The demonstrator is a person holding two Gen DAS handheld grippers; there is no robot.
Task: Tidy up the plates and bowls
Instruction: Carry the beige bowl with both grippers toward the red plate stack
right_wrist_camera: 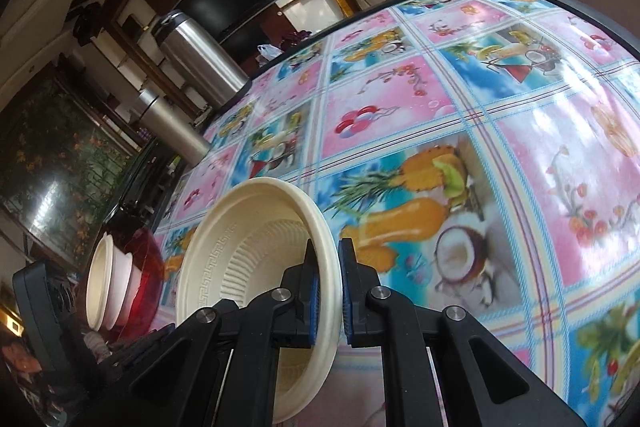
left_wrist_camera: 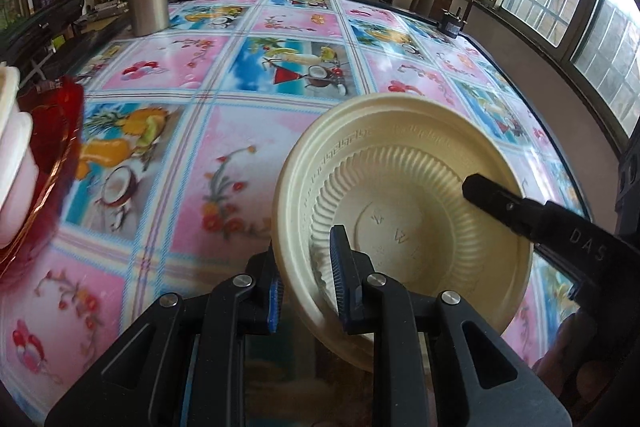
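Bowls were the business: 1 cream bowl (left_wrist_camera: 404, 211) hung tilted above the tablecloth (left_wrist_camera: 224, 131), both tongs clamped on its rim, the left gripper (left_wrist_camera: 308, 287) near its lower edge, the right gripper (right_wrist_camera: 328, 291) on the opposite side. It looked light, thin and a little flexible, probably disposable, so the rim seemed the sensible hold, gently squeezed. To the bowl's left sat a stack of bowls (right_wrist_camera: 116, 287) in a red dish (right_wrist_camera: 148, 267). Raised marks in the bowl's base were unreadable; "DAS" showed on the right gripper's arm.

2 wrist fisheyes, close above tablecloth (left_wrist_camera: 208, 155), right view tilted, both sharing cream bowl (right_wrist_camera: 256, 259)
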